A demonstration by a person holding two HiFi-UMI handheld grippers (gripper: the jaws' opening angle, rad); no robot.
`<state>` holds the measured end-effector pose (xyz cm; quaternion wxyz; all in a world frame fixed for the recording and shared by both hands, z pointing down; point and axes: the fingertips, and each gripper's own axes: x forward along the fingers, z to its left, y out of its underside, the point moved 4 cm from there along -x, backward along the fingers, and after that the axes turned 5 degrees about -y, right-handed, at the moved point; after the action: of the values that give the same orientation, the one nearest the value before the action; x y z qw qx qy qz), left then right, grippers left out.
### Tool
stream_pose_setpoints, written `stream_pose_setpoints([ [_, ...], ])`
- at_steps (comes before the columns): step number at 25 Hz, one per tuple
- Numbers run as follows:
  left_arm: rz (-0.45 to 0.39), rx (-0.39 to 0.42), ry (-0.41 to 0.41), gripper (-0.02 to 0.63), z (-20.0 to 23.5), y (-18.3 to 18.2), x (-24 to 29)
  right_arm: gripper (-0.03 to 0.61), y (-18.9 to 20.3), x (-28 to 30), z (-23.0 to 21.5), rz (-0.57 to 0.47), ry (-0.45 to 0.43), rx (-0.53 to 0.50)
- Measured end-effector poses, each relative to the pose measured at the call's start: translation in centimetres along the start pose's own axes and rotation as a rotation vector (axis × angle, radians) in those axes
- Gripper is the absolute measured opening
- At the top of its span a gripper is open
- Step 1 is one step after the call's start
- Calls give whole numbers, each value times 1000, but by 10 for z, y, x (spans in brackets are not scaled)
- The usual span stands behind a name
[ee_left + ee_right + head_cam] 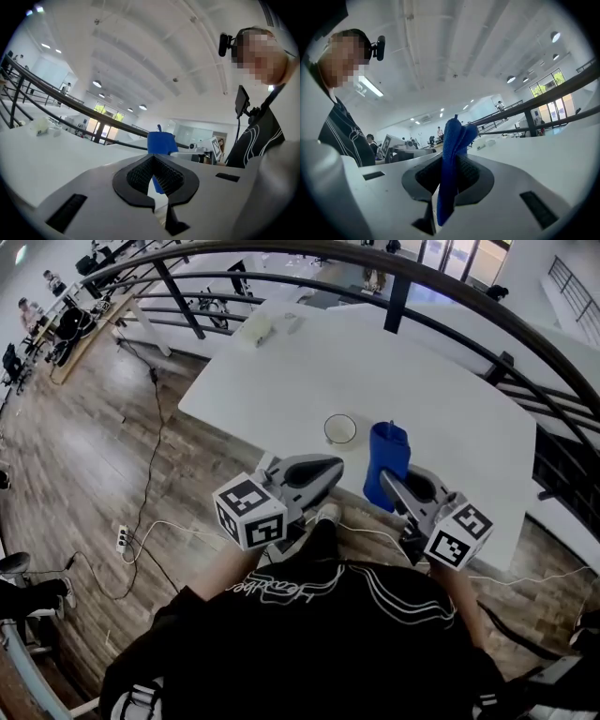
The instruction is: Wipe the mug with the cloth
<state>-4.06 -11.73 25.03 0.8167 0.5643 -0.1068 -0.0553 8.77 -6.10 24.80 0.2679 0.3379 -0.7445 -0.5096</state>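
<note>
A: Right claw [450, 161]?

B: Clenched on the blue cloth [457, 136]. The cloth is pinched between the ribbed pads. A folded bunch stands up past the tips and a tail hangs below.

A: Left claw [153, 161]?

B: Clenched too, pads meeting at the tips with nothing between them. The blue seen through its gap is the cloth over in the other claw.

A: The mug?

B: The mug [340, 429] stands upright on the bench [394, 371], mouth up, near the front edge. It is just beyond both claws and neither touches it. From the head view the cloth hangs to its right, apart from it.

A: The surface?

B: A white bench, broad and plain. Some small pale items [258, 329] sit at its far end, too blurred to name.

A: The room?

B: Wood plank floor [84, 474], with a cable [155, 456] trailing to a power strip [122, 538]. A dark railing [397, 307] curves behind the bench. Seated people [56, 315] are at desks far off to the left. Overhead is a white ceiling [140, 47] with round lights [97, 84].
</note>
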Motion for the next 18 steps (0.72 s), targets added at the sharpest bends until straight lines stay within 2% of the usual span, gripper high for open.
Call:
stream_pose_setpoints([
  [10, -6, 69, 2, 8, -35, -3, -12, 48, 3, -27, 20, -6, 63, 1],
  [18, 8, 59, -10, 6, -40, 5, -16, 48, 9, -34, 21, -22, 65, 23],
])
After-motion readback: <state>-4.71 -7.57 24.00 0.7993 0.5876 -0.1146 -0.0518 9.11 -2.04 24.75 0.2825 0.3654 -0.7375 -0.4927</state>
